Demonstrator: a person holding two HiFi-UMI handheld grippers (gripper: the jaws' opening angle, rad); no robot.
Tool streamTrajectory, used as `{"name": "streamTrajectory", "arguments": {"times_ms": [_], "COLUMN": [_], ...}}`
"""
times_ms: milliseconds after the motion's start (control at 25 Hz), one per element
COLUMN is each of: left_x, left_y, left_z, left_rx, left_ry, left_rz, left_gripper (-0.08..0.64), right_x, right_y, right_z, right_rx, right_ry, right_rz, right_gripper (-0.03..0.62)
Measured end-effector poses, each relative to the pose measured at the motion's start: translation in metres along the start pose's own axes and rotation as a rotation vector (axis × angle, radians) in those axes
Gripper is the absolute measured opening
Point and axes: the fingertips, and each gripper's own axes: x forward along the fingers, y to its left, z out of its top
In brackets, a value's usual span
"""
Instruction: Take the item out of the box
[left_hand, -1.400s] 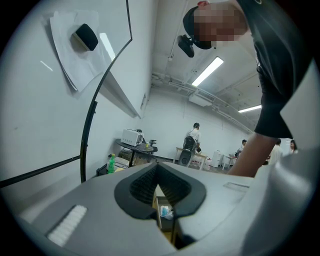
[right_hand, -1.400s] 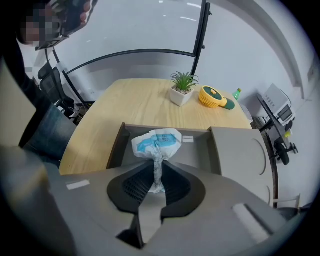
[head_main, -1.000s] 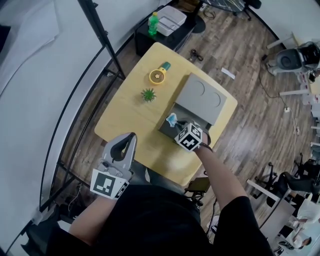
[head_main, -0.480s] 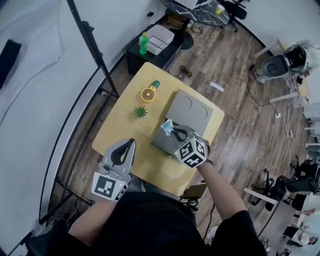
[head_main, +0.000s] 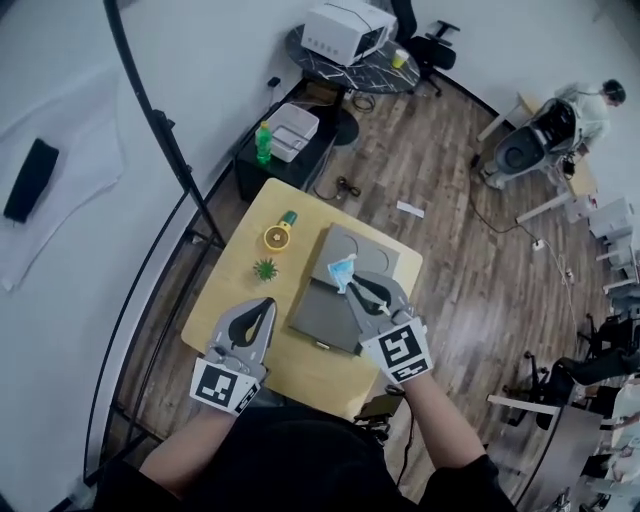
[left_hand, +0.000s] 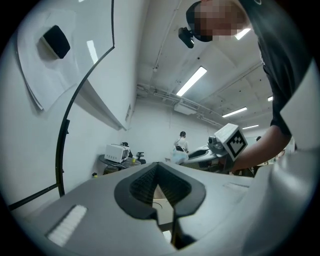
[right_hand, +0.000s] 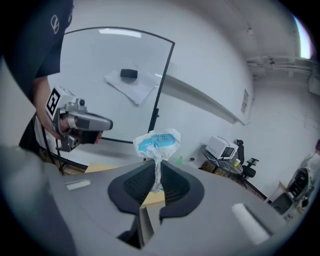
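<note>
A grey box (head_main: 318, 318) lies open on the yellow table (head_main: 235, 300), its lid (head_main: 372, 255) folded back. My right gripper (head_main: 349, 282) is shut on the neck of a crumpled white and blue packet (head_main: 342, 268), held well above the box. The packet (right_hand: 156, 144) sticks up from between the pads in the right gripper view. My left gripper (head_main: 267, 304) hovers over the table's near left part, shut with nothing in it. From the left gripper view, the right gripper (left_hand: 200, 152) and the packet (left_hand: 178, 156) show to the right.
A yellow round object (head_main: 277, 237) and a small green plant (head_main: 265, 268) stand on the table's far left. Behind are a black side table with a green bottle (head_main: 263, 143) and a clear bin (head_main: 291, 131). A black stand pole (head_main: 160, 140) runs along the left.
My right gripper has lifted the packet up out of the box and tilted toward level. The left gripper has risen a little.
</note>
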Motion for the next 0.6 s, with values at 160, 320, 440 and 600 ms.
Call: {"name": "streamTrajectory", "arguments": {"times_ms": [160, 320, 440, 600], "left_x": [0.009, 0.018, 0.024, 0.032], "left_y": [-0.004, -0.007, -0.007, -0.012], "left_z": [0.013, 0.027, 0.037, 0.048], "left_rx": [0.007, 0.030, 0.043, 0.063], "left_ry": [-0.022, -0.038, -0.058, -0.072], "left_rz": [-0.019, -0.042, -0.055, -0.076], "left_gripper": [0.000, 0.000, 0.000, 0.000], "right_x": [-0.032, -0.063, -0.083, -0.108], "right_y": [-0.016, -0.026, -0.034, -0.040], "right_z": [0.029, 0.050, 0.058, 0.059], "right_rx": [0.075, 0.116, 0.148, 0.218], "right_ry": [-0.097, -0.176, -0.234, -0.302], "right_rz": [-0.086, -0.165, -0.229, -0.299], "right_gripper": [0.040, 0.040, 0.040, 0.040]}}
